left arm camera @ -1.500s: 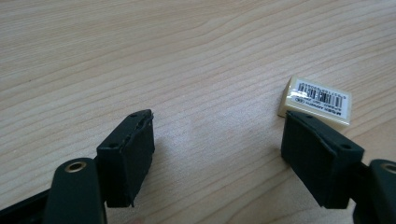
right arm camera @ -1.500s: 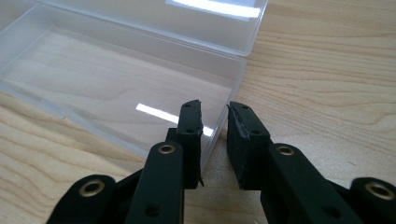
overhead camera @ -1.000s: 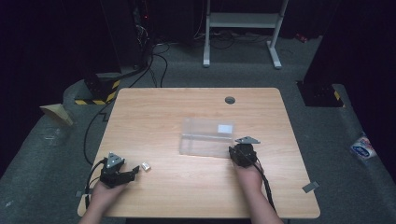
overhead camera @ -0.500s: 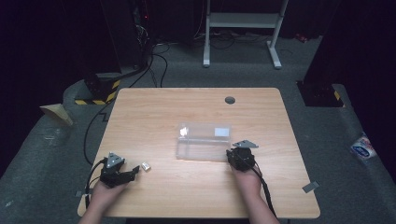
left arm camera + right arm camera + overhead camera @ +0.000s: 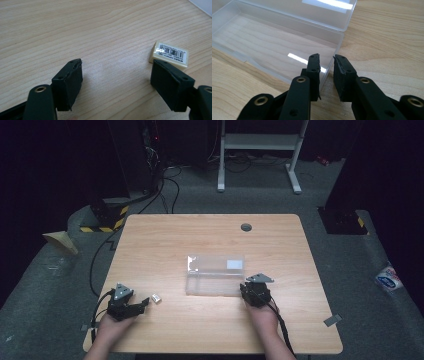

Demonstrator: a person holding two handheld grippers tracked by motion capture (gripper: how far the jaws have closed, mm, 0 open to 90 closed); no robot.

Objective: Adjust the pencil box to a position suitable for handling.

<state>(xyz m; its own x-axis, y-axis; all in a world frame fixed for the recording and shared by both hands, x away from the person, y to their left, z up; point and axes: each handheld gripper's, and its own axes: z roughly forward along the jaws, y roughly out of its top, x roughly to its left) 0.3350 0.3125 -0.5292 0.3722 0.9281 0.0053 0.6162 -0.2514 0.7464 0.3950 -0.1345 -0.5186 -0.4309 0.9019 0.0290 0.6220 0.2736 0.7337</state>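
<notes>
Dark grey carpet and black equipment surround the light wooden table [image 5: 165,240], which carries a round grommet hole [image 5: 246,227] far beyond both tools. Directly ahead of the right gripper [image 5: 326,67] lies a clear rectangular plastic box [image 5: 215,275] with its hinged lid folded open away from the person; in the right gripper view the box's near end wall [image 5: 329,67] stands between the two black jaws, which are drawn almost together and clamp that thin wall, one jaw inside the tray and the other outside it. Through the transparent floor of the tray the wood grain shows. The left gripper [image 5: 116,80], well apart from the box and held low over the table near the person's edge, has its jaws spread with bare wood between them. A small cream-coloured rectangular eraser with a white barcode label [image 5: 169,53] lies flat on the table just past the tip of one jaw, outside the gap and gripped by nothing; in the high view it sits just beside the left gripper [image 5: 141,305], on the side toward the box.
</notes>
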